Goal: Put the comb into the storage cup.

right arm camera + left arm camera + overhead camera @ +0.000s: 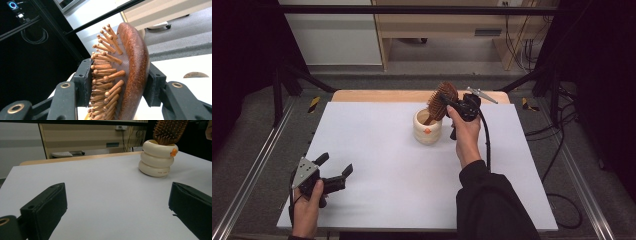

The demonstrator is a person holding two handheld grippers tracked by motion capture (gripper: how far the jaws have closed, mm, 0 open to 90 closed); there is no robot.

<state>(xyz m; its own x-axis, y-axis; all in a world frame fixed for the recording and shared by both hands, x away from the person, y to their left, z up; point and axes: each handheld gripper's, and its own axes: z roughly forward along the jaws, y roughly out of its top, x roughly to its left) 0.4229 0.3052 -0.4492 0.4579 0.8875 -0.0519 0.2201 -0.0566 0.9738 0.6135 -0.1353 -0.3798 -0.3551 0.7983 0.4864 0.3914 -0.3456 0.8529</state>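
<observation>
The high view is looking forward and down over the whole table (pixel 377 165). The left gripper view is skimming low across it toward the cup (pixel 158 161). The right gripper view is sitting close against the hairbrush (pixel 130 72). All 3 are sharing the brush.

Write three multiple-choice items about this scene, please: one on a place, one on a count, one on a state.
1. Where is the handle of the brown wooden hairbrush with wooden pins?
A. inside the cream ringed ceramic cup
B. flat on the white table
C. on the floor

2. How many stacked rings form the cup?
A. two
B. three
C. five

3. How is the left gripper?
A. shut on the cup
B. shut on the brush
C. open, holding nothing

Key: 1 A, the brush rises out of the cup; 2 B, the left gripper view shows three rings; 3 C, its jaws stand apart over bare table.
</observation>
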